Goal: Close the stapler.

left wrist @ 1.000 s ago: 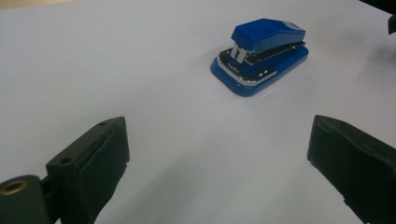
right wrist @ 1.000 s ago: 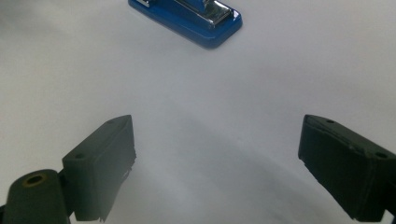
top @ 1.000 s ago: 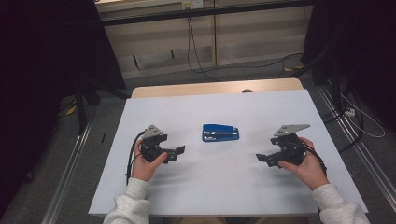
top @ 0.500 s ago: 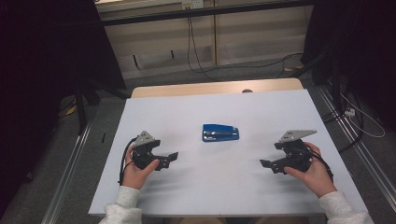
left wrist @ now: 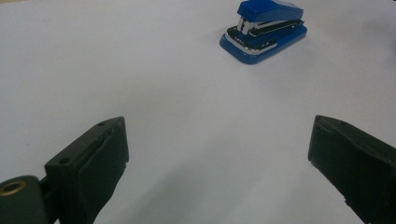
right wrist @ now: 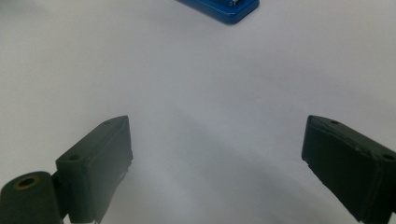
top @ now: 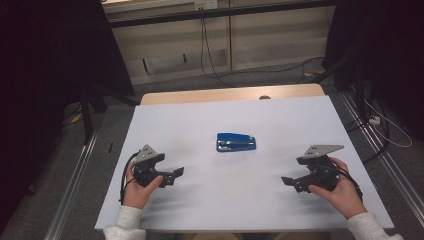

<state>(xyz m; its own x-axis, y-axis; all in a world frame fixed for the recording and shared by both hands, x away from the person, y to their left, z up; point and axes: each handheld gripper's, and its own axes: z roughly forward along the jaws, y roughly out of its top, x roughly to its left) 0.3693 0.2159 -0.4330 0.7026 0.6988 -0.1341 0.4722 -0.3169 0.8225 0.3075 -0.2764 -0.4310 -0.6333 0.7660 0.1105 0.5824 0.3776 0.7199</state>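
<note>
So there's a blue stapler (top: 236, 142) sitting flat near the middle of the white table (top: 200, 120), well apart from both grippers and not touched by anything. The left gripper (top: 172, 174) is low over the near-left part of the table with its jaws spread wide and nothing between them. The right gripper (top: 289, 181) is the same deal on the near-right side, wide apart and empty, and both point inward toward the stapler from either side.
</note>
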